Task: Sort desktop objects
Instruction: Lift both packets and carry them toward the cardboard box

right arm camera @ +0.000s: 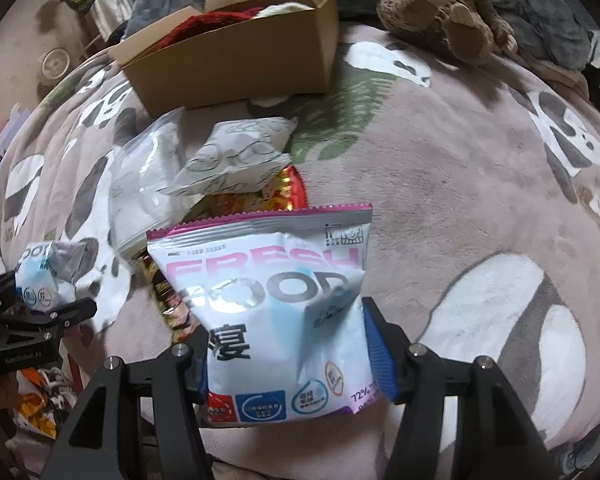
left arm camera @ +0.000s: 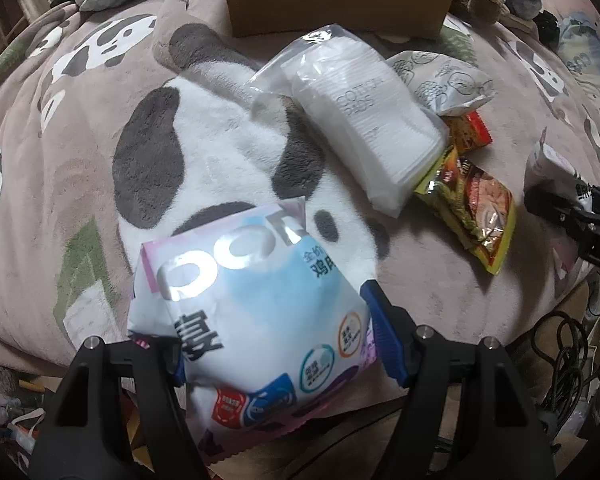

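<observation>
Nearest in the left wrist view, the left tongs (left arm camera: 278,348) are clamped on a white and blue food pouch (left arm camera: 256,320), blue pads pressing its two sides, the pouch standing up out of the grip with its sealed top edge pointing away. The right tongs (right arm camera: 286,354) are clamped the same way on a second pouch (right arm camera: 276,312) of the same kind, its pink toothed seal uppermost. Both packets look lifted clear of the panda blanket (right arm camera: 460,184) on the bed.

Just beyond the right tongs, slightly left, the unsorted heap lies: a yellow snack packet (left arm camera: 474,212), a red one (left arm camera: 470,132) half buried, a clear bag of cotton pads (left arm camera: 364,120) and a white printed sachet (right arm camera: 236,156) on top.

Farthest is the open cardboard box (right arm camera: 236,60), already holding something red. From the right tongs it lies ahead and a little left, its open top in view; from the left tongs it sits straight ahead past the heap. My guess is both pouches go there, carried over the heap, and neither hand is clearly nearer.
</observation>
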`<action>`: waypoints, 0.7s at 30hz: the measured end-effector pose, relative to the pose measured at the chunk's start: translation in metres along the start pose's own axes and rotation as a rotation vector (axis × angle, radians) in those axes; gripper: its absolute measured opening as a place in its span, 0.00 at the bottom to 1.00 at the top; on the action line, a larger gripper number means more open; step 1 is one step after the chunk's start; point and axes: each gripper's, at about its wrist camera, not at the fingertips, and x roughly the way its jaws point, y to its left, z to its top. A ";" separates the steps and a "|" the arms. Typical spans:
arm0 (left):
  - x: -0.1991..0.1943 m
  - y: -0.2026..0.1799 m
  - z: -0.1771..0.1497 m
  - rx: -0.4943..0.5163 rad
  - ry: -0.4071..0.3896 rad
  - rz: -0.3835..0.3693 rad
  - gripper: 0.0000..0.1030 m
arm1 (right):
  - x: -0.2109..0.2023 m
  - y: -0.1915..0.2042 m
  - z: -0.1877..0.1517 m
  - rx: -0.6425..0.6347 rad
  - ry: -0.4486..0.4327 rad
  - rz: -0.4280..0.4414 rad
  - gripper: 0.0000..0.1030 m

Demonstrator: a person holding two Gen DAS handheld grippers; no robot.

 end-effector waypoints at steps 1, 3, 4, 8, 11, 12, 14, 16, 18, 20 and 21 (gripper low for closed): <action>-0.001 0.003 0.003 0.004 -0.003 0.000 0.67 | -0.001 0.003 -0.001 -0.008 -0.001 -0.001 0.60; -0.004 0.003 0.007 0.022 -0.008 0.002 0.68 | -0.004 0.008 -0.002 -0.021 -0.003 0.000 0.60; -0.006 0.000 0.008 0.035 -0.014 0.005 0.68 | -0.006 0.011 -0.003 -0.028 -0.005 0.002 0.60; -0.019 -0.012 0.002 0.063 -0.037 0.005 0.68 | -0.011 0.021 -0.002 -0.054 -0.013 0.013 0.60; -0.013 -0.005 0.004 0.080 -0.055 0.008 0.68 | -0.015 0.028 0.001 -0.075 -0.023 0.015 0.60; -0.011 0.008 0.008 0.084 -0.059 0.006 0.68 | -0.017 0.030 0.002 -0.080 -0.026 0.017 0.60; -0.018 0.007 0.011 0.096 -0.075 0.004 0.68 | -0.020 0.033 0.006 -0.091 -0.033 0.019 0.60; -0.024 0.005 0.020 0.112 -0.095 0.007 0.68 | -0.023 0.037 0.011 -0.104 -0.041 0.020 0.60; -0.030 0.003 0.028 0.126 -0.116 0.009 0.68 | -0.027 0.041 0.016 -0.113 -0.052 0.025 0.60; -0.034 0.002 0.036 0.137 -0.131 0.008 0.68 | -0.032 0.044 0.023 -0.123 -0.065 0.028 0.60; -0.036 0.001 0.040 0.142 -0.138 0.008 0.68 | -0.033 0.045 0.026 -0.129 -0.071 0.028 0.60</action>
